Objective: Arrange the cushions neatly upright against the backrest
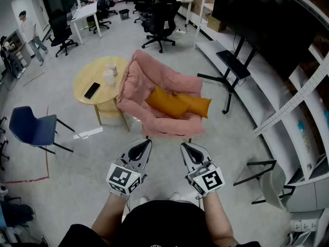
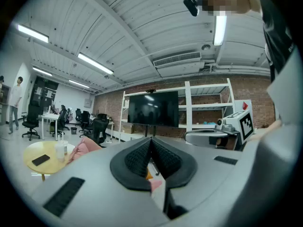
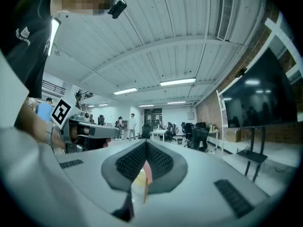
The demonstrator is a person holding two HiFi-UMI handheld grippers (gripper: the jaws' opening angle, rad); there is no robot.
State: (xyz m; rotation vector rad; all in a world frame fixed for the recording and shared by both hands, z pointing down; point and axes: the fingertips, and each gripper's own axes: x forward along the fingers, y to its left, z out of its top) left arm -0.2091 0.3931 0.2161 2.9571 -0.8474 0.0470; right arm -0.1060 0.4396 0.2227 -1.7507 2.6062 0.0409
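Observation:
A pink armchair [image 1: 154, 81] stands on the floor ahead of me. Two orange cushions lie flat across its seat, one [image 1: 165, 102] overlapping the other [image 1: 198, 105], which juts over the right armrest. My left gripper [image 1: 145, 144] and right gripper [image 1: 186, 147] are held side by side, well short of the chair's front edge, both shut and empty. In the left gripper view the black pads [image 2: 142, 157] meet with nothing between them. The right gripper view shows its pads [image 3: 137, 160] pressed together the same way.
A round yellow table [image 1: 90, 76] with a phone [image 1: 92, 90] and cups [image 1: 109, 76] stands left of the armchair. A blue chair [image 1: 32, 127] is further left. A TV stand [image 1: 231, 68] and white shelving [image 1: 303, 102] lie to the right. Office chairs [image 1: 159, 19] stand behind.

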